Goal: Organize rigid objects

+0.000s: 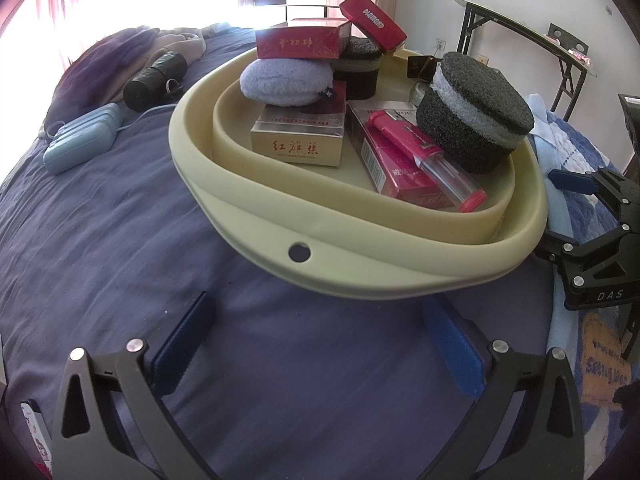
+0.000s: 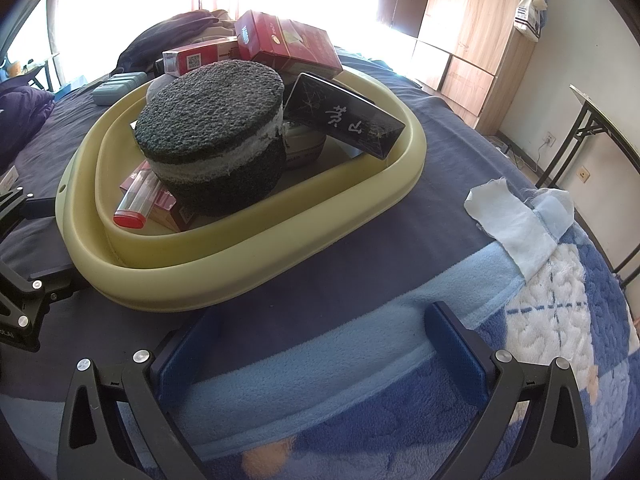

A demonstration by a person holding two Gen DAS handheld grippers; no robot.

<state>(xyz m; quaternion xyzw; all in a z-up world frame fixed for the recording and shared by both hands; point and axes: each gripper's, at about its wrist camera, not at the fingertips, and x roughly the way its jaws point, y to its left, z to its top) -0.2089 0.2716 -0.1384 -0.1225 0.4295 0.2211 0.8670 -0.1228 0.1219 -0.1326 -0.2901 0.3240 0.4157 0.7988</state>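
both grippers empty over the bed, basin full.

our left gripper (image 1: 320,344) and right gripper (image 2: 320,352) hang with jaws spread wide, holding nothing. the pale green basin (image 1: 360,264) sits on the navy bedsheet (image 1: 120,240), heaped with red boxes (image 1: 298,42), a black box (image 2: 344,114), round dark sponges (image 2: 212,120) and a pink tube (image 1: 424,156).

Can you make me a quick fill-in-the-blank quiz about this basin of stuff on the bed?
1. The basin sits on a ____ bedsheet.
2. The pink tube lies on a ____ box.
3. Both grippers' jaws are ____: left gripper, right gripper.

Missing words: dark blue; red; open
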